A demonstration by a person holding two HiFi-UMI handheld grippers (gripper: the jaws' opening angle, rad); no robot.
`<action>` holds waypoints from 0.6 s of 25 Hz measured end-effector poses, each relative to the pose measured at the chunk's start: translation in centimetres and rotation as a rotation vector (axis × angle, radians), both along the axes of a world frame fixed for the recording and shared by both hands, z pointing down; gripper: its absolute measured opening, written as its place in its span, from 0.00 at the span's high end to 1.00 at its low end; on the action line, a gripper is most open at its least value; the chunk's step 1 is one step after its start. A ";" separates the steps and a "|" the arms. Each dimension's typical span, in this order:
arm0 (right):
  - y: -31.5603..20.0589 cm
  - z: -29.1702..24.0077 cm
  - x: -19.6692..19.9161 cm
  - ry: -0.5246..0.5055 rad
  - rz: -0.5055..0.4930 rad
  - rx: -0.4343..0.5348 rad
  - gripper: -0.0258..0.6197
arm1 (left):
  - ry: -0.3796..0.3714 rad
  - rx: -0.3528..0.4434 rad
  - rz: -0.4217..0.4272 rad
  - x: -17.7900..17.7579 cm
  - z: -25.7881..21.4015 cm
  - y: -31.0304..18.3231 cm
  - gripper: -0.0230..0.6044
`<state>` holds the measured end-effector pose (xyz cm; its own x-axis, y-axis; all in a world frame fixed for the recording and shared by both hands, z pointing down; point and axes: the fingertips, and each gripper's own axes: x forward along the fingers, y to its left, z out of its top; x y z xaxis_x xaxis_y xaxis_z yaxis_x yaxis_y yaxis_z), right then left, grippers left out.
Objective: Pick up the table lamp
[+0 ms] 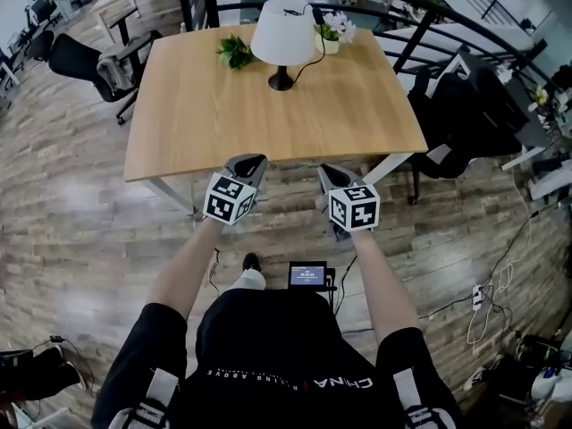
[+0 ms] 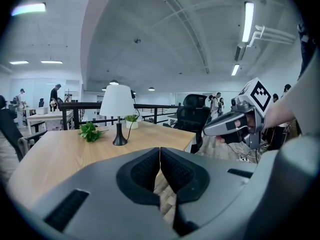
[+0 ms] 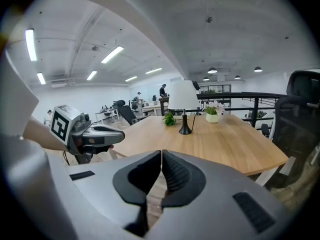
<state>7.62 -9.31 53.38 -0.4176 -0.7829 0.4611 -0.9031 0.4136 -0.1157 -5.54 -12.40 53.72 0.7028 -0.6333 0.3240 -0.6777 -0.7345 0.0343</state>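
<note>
Table lamp [image 1: 284, 32] stands upright on wooden table [image 1: 268, 128], at 12 o'clock of the tabletop, close to the far edge. Black office chair [image 1: 85, 59] sits at the table's 10 o'clock. Left gripper [image 1: 250, 162] and right gripper [image 1: 332, 173] are side by side at the table's 6 o'clock edge, well apart from the lamp, each with fingers pressed together and nothing between them. Green sprig [image 1: 236, 52] lies at the lamp's 9 o'clock, small flower pot [image 1: 332, 36] at its 2 o'clock.
</note>
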 end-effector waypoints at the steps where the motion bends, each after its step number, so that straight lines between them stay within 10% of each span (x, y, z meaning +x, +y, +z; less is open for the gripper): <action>1: -0.9 0.0 -0.4 -0.006 0.014 -0.007 0.91 | -0.002 -0.002 0.013 -0.5 0.0 -0.9 0.93; 15: -8.2 0.6 -3.3 0.009 0.103 -0.031 0.91 | 0.029 -0.015 0.080 -3.1 0.5 -10.3 0.93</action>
<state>4.33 -17.48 53.97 -0.3309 -0.8070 0.4891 -0.9419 0.3144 -0.1184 -8.66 -22.68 54.17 0.7600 -0.5700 0.3122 -0.6155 -0.7855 0.0642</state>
